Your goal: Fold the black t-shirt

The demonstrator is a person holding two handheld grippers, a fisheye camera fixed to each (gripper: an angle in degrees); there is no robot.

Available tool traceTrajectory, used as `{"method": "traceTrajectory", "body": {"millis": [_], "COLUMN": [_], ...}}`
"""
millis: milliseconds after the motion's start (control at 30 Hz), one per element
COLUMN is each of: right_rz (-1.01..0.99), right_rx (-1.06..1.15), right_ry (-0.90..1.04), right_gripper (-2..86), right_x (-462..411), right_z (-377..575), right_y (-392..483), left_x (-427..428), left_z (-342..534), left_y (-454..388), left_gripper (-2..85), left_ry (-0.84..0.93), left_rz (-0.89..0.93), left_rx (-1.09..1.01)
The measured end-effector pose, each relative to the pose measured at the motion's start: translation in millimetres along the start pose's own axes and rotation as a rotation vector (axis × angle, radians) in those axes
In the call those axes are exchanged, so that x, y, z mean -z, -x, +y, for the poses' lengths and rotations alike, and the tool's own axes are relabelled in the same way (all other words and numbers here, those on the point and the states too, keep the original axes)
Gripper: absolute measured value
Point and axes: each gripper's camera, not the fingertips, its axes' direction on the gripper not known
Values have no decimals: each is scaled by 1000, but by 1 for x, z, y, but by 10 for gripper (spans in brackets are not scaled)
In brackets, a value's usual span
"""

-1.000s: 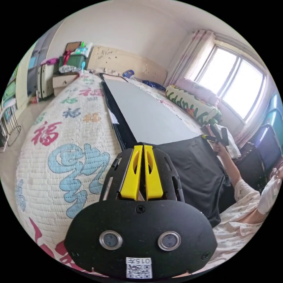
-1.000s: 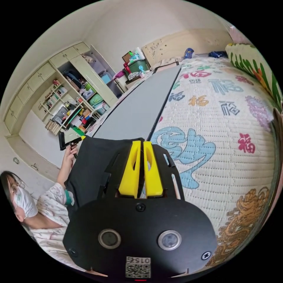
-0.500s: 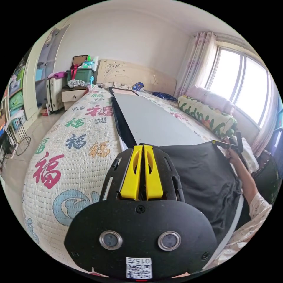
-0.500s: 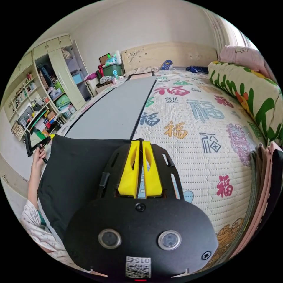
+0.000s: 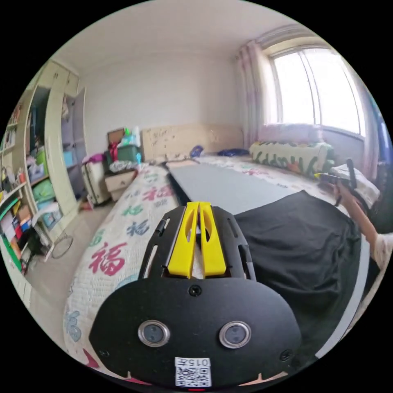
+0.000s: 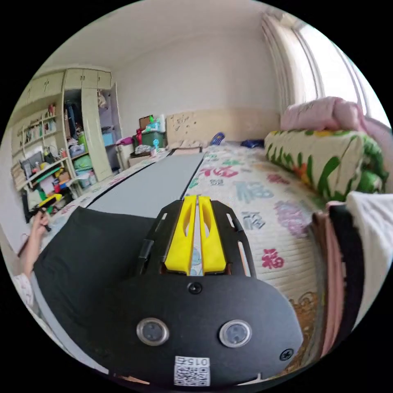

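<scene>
The black t-shirt [image 5: 299, 241] lies spread on the grey board [image 5: 229, 186], lower right in the left gripper view, lower left in the right gripper view. The left gripper [image 5: 199, 204] and right gripper [image 6: 197, 199] have their jaws nearly together and empty, each beside one side edge; neither looks nearer.

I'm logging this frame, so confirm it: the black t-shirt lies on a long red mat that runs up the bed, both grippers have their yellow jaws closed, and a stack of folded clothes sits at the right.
One thing is wrong: the mat is grey, not red, as the right gripper view shows. The rest stands: the black t-shirt lies on it, the left gripper and the right gripper have their jaws closed, and the stack of folded clothes sits at the right.
</scene>
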Motion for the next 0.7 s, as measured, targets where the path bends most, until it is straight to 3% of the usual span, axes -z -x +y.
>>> {"method": "traceTrajectory", "body": {"millis": [100, 167, 233, 300, 367, 500, 700], "right_rz": [69, -65, -198, -294, -426, -690, -756], "right_rx": [88, 248, 424, 551, 706, 956, 1046], "right_ry": [-203, -279, -253, -90, 20, 271, 472], "right_gripper": [-1, -1, 0, 7, 27, 85, 102], "right_x": [47, 72, 88, 91, 90, 78, 37], "right_z": [27, 48, 71, 101, 130, 190, 255], "right_y": [59, 108, 166, 243, 297, 397, 476], "left_x": [27, 16, -8, -39, -59, -79, -96], "left_z": [-8, -16, -24, -28, -26, -20, -30], "left_y": [-16, -13, 1, 36, 68, 122, 151], "left_gripper": [2, 7, 19, 55, 78, 77, 72], "left_ry": [-123, -73, 31, 158, 222, 230, 269], "left_rz": [280, 295, 200, 183, 292, 436, 502], "left_rx": [-157, -138, -41, 105, 213, 396, 395]}}
